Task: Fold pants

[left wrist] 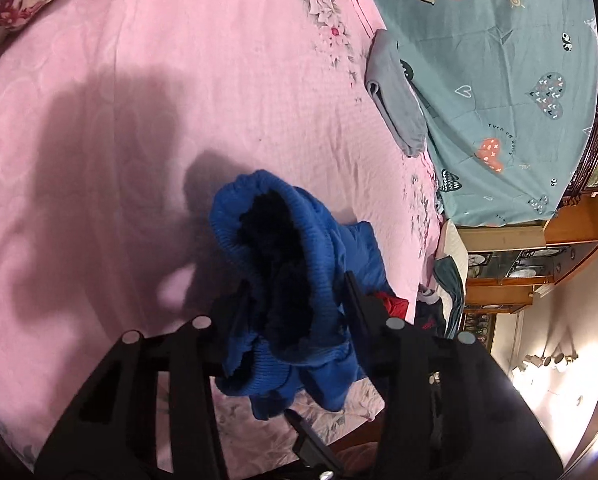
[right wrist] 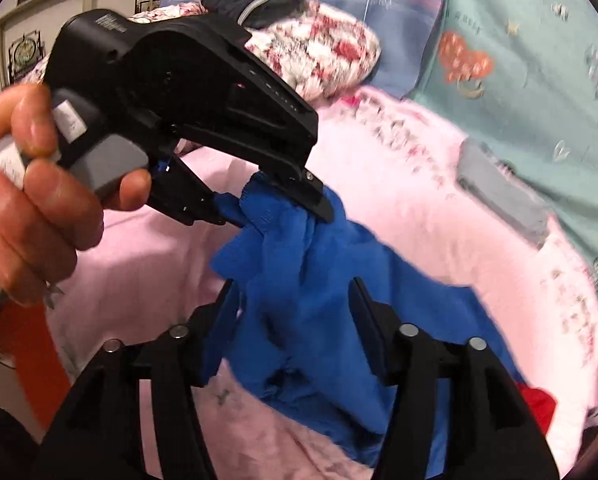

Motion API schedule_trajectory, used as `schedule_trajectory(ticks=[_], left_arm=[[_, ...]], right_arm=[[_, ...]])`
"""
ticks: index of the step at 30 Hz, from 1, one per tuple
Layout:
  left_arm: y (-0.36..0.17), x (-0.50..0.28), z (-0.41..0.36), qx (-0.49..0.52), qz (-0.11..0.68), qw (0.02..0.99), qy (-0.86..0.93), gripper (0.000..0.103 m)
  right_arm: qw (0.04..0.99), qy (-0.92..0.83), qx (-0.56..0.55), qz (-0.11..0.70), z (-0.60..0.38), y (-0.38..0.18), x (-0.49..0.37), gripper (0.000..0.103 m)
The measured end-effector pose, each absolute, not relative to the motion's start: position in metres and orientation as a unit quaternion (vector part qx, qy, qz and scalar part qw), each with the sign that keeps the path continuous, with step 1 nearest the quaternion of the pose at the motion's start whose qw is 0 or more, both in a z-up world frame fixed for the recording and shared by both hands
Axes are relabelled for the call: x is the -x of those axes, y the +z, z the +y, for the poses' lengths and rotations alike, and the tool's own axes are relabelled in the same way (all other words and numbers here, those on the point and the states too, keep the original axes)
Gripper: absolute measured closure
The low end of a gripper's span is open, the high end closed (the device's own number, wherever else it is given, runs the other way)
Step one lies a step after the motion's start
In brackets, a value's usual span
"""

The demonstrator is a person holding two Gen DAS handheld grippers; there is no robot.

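We have the blue pants (left wrist: 283, 280) bunched over the pink bed (left wrist: 139, 100), waistband up. Our left hand-held gripper (right wrist: 283, 208) is pinching a fold of them at twelve o'clock in the right view. Our right hand-held gripper (right wrist: 295, 292) stands half open, cloth between its fingers, not pinched. Risk: one thin pinch could slip, dropping the bundle crumpled, and the right could catch several layers.
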State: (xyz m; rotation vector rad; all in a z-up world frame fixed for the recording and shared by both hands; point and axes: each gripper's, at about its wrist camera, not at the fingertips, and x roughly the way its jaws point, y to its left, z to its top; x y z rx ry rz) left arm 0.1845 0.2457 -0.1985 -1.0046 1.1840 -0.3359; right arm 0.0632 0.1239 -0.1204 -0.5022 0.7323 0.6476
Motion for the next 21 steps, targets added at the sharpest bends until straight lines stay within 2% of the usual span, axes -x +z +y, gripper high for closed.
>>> schedule_trajectory(ticks=[4,6,8,10,15,21], left_arm=[[-0.186,-0.179,0.242,0.459,0.522,0.701,-0.161,0.061],[-0.18,-0.176,0.242,0.45,0.521,0.708,-0.157,0.064],[-0.177,-0.175,0.242,0.456,0.522,0.704,-0.154,0.064],[-0.169,-0.175,0.235,0.448,0.524,0.706,-0.163,0.064],[-0.128,-0.19,0.19,0.413,0.513,0.718,-0.226,0.064],[-0.074,-0.214,0.076,0.332,0.507,0.716,-0.345,0.063]], right_arm=[[0.846,0.295,0.288,0.338,0.146,-0.136,-0.061,0.045],[0.858,0.294,0.277,0.317,0.143,-0.136,-0.063,0.046],[0.857,0.292,0.273,0.325,0.138,-0.134,-0.067,0.074],[0.865,0.288,0.253,0.324,0.125,-0.125,-0.067,0.083],[0.905,0.246,0.172,0.303,0.07,-0.081,-0.066,0.084],[0.94,0.153,0.048,0.301,-0.031,-0.04,-0.064,0.084]])
